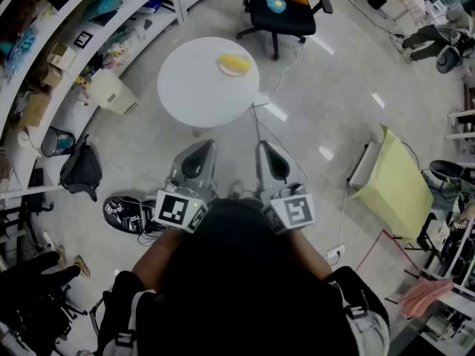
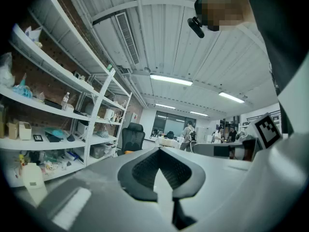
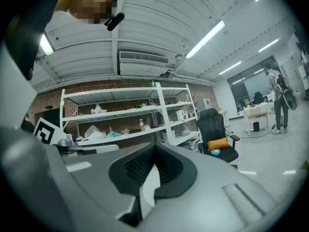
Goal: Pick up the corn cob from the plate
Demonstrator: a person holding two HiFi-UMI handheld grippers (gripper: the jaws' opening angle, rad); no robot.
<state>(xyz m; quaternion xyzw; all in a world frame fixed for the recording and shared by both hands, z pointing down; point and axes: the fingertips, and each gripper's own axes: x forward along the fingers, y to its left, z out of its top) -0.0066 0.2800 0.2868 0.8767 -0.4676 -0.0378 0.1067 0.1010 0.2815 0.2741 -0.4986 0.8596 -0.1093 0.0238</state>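
Observation:
In the head view a yellow corn cob (image 1: 237,64) lies on a pale plate (image 1: 223,58) at the far side of a round white table (image 1: 197,87). Both grippers are held level in front of the person, well short of the table and apart from the cob. The left gripper (image 1: 202,147) has its jaws together with nothing between them, and the left gripper view (image 2: 159,152) shows the same. The right gripper (image 1: 265,147) is also shut and empty, as the right gripper view (image 3: 155,148) confirms. Neither gripper view shows the cob or the plate.
A black office chair (image 1: 283,10) with an orange cushion stands beyond the table. White shelving (image 1: 70,47) runs along the left, with a white canister (image 1: 112,92) and a black bag (image 1: 80,170) on the floor. A yellow-green panel (image 1: 397,184) leans at the right.

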